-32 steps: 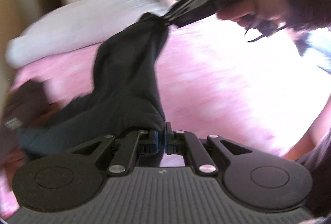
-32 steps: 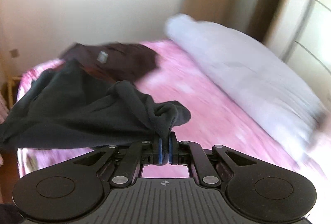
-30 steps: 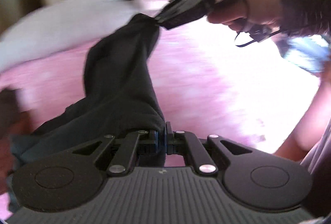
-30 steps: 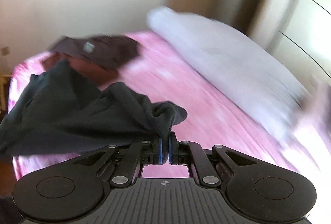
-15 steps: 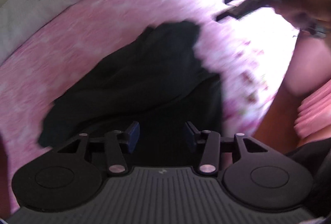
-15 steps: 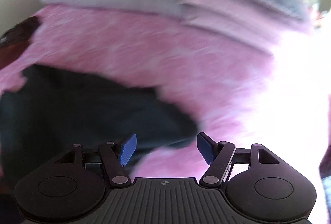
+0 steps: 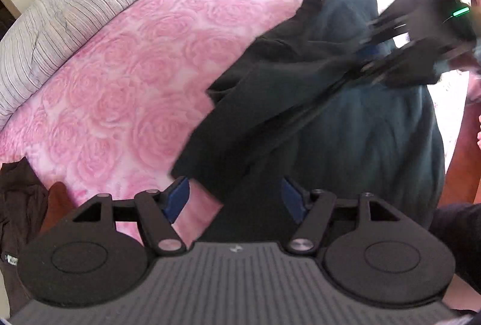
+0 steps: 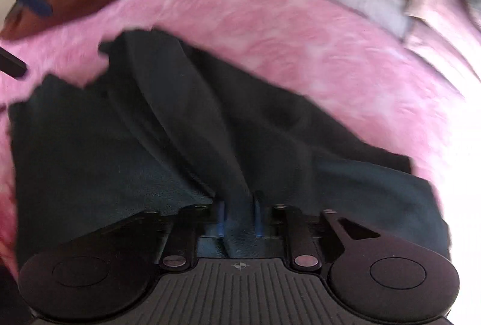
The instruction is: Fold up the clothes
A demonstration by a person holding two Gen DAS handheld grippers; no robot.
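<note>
A dark teal-black garment (image 7: 330,102) lies rumpled on the pink rose-patterned bed (image 7: 126,63). My left gripper (image 7: 236,198) is open and empty just above the garment's near edge. My right gripper (image 8: 239,217) has its blue pads close together on a raised fold of the garment (image 8: 192,126). It also shows blurred in the left wrist view (image 7: 372,54), low over the garment's far part.
A striped grey rolled duvet (image 7: 75,6) lies along the bed's far side, with pink pillows (image 8: 436,12) beside it. A dark brown garment (image 7: 18,205) lies at the bed's left end. The bed's right edge (image 7: 451,102) runs beside the dark garment.
Both grippers held the garment up a second ago, then let it drop on the bed and opened. Now my right gripper has closed on a fold. My left stays open.
</note>
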